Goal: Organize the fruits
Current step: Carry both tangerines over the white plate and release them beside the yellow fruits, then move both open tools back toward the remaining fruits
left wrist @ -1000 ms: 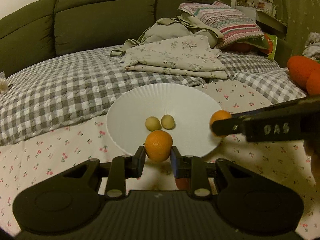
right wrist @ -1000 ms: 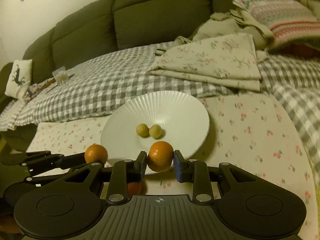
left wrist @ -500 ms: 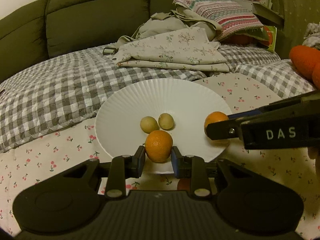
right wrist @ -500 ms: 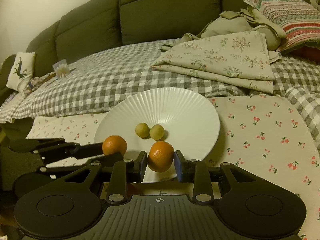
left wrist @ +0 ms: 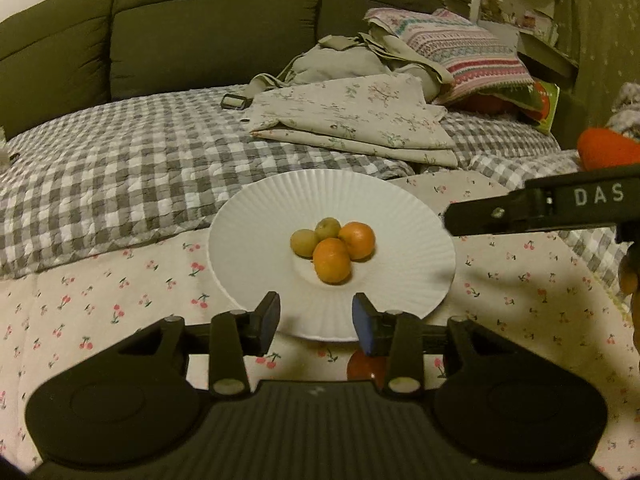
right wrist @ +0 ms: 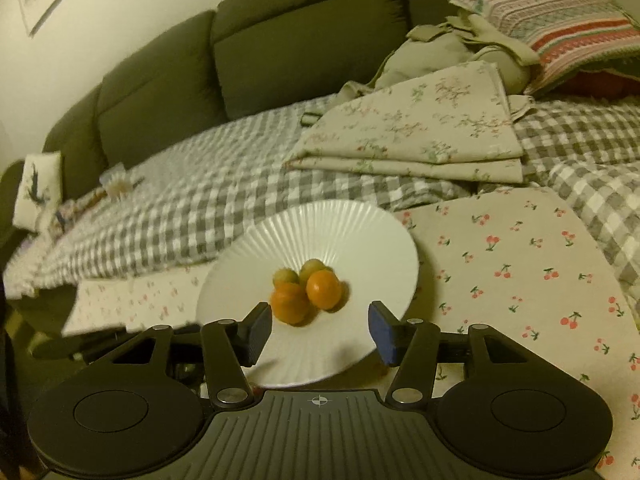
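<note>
Orange mandarins (left wrist: pixel 331 261), two of them, sit touching two greenish fruits (left wrist: pixel 304 242) at my white plate's (left wrist: pixel 248 236) centre on the bed, both my left claw (left wrist: pixel 316 322) and right claw (right wrist: pixel 318 330) gaping empty, one reddish fruit (left wrist: pixel 362 366) at 6 o'clock seemingly left.

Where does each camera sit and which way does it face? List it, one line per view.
Left wrist: on the left gripper, facing the white plate and sofa; its open fingers and the right gripper's side show.
Right wrist: on the right gripper, facing the plate from farther right; its open fingers show.
Shared: plate, two oranges, two green fruits, folded cloth.
</note>
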`<action>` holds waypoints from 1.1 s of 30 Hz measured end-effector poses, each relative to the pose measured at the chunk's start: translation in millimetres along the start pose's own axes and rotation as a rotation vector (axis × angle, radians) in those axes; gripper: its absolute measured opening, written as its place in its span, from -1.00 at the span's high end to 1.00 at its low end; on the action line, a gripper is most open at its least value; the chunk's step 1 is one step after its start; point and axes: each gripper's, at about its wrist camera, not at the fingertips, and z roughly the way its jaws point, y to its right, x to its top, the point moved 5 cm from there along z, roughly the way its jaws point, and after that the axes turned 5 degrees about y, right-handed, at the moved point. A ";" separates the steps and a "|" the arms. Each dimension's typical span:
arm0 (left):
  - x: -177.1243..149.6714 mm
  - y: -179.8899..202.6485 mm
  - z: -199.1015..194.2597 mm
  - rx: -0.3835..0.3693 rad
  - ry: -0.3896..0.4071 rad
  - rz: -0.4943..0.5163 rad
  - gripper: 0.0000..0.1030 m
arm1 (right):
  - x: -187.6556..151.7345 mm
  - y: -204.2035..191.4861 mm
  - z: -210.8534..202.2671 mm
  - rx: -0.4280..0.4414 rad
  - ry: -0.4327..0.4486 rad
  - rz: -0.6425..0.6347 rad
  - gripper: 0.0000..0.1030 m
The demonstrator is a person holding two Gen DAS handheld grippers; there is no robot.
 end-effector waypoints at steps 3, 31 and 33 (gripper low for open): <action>-0.4 -4.4 -9.2 0.002 -0.009 -0.027 0.22 | 4.1 1.0 -8.0 -0.012 -0.001 -0.001 -0.04; -45.9 12.7 -77.4 -0.067 -0.125 -0.076 0.13 | -26.0 -7.9 -78.1 0.028 -0.140 0.038 -0.33; -51.2 15.5 -77.7 -0.088 -0.144 -0.069 0.13 | -31.3 -7.6 -82.4 0.032 -0.154 0.045 -0.33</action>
